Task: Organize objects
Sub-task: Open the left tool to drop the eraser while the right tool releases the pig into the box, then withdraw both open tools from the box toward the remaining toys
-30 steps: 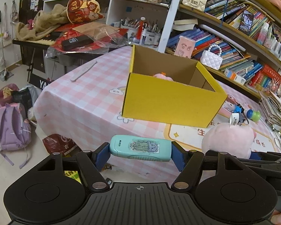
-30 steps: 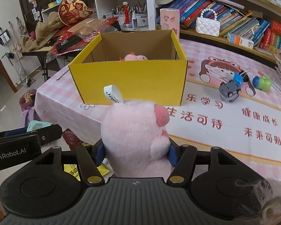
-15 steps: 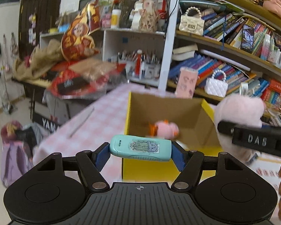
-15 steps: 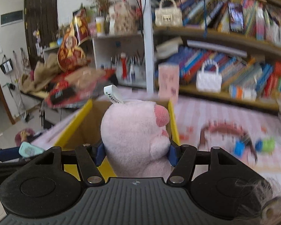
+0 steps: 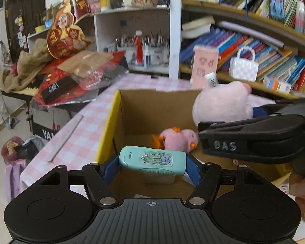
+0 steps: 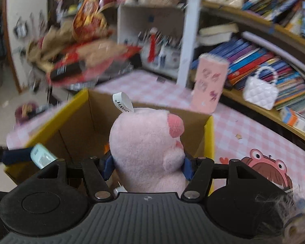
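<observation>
Yellow cardboard box [image 5: 107, 130] open on pink checked table [image 5: 87, 120]; right gripper [image 6: 147, 167] clamped on pink pig plush [image 6: 146, 148] over box; left gripper [image 5: 152, 169] pinching teal case [image 5: 152, 159] above near wall; small pink plush [image 5: 179, 139] on box floor.

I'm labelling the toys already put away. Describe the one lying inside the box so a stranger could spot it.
Find the yellow cardboard box on the pink checked tablecloth. On its brown floor lies a small pink plush with orange bits. It is smaller than the pale pink plush pig held above the box, and nothing grips it.
</observation>
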### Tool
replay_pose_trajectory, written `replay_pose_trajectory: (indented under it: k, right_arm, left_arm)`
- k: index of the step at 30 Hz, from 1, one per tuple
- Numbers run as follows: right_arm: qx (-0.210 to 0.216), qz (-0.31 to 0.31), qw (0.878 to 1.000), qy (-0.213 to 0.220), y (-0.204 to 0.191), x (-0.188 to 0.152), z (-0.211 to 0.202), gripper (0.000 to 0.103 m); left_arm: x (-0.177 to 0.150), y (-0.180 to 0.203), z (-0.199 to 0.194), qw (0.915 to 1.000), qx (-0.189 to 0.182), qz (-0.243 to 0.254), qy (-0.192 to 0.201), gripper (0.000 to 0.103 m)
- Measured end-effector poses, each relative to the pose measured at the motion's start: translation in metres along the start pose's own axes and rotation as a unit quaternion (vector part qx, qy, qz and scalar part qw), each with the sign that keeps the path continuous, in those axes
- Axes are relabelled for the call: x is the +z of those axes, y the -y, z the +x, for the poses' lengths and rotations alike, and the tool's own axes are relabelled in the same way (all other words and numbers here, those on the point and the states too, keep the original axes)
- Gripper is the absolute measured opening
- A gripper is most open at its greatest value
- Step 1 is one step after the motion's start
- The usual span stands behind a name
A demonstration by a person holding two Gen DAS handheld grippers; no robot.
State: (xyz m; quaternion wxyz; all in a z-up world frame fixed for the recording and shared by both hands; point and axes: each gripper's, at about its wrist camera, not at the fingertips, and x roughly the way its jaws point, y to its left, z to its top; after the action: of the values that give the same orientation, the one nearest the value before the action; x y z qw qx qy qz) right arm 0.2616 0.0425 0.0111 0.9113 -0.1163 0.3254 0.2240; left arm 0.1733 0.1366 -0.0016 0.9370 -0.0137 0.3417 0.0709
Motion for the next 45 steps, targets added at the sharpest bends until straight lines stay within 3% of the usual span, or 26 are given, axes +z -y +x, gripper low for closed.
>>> replay_pose_trajectory:
  k: [8, 12, 16, 18, 23, 33, 39, 45]
  right_arm:
    - [0.007, -0.028, 0.997, -0.077, 0.006, -0.006, 0.037, 0.063]
    - [0.001, -0.039, 0.996, -0.080, 0.004, -0.007, 0.039, 0.064]
    - [-0.001, -0.018, 0.998, -0.056, 0.009, -0.005, 0.033, 0.079]
    - [-0.002, -0.016, 0.999, -0.041, 0.011, -0.004, 0.028, 0.079]
    - [0.001, -0.002, 1.000, -0.015, 0.011, 0.000, 0.011, 0.078]
    - [-0.020, 0.055, 0.996, 0.067, 0.011, -0.002, -0.057, 0.074]
    - [-0.045, 0.069, 0.994, 0.076, 0.001, -0.026, -0.090, 0.073]
    - [-0.060, 0.066, 0.995, 0.046, -0.019, -0.060, -0.108, 0.073]
  left_arm:
    - [-0.001, 0.009, 0.023, 0.9993, 0.007, 0.013, -0.035, 0.069]
    - [-0.001, 0.012, 0.026, 0.9990, 0.011, 0.021, -0.037, 0.070]
    - [-0.001, 0.012, 0.025, 0.9992, 0.012, 0.021, -0.033, 0.075]
    - [-0.001, 0.011, 0.021, 0.9994, 0.013, 0.021, -0.024, 0.079]
    - [-0.001, 0.008, 0.005, 0.9997, 0.012, 0.021, -0.007, 0.079]
    - [-0.005, -0.012, -0.035, 0.9993, 0.014, 0.002, 0.033, 0.082]
    - [-0.022, -0.026, -0.055, 0.9991, 0.014, -0.014, 0.036, 0.082]
    - [-0.040, -0.037, -0.075, 0.9990, 0.013, -0.027, 0.033, 0.082]
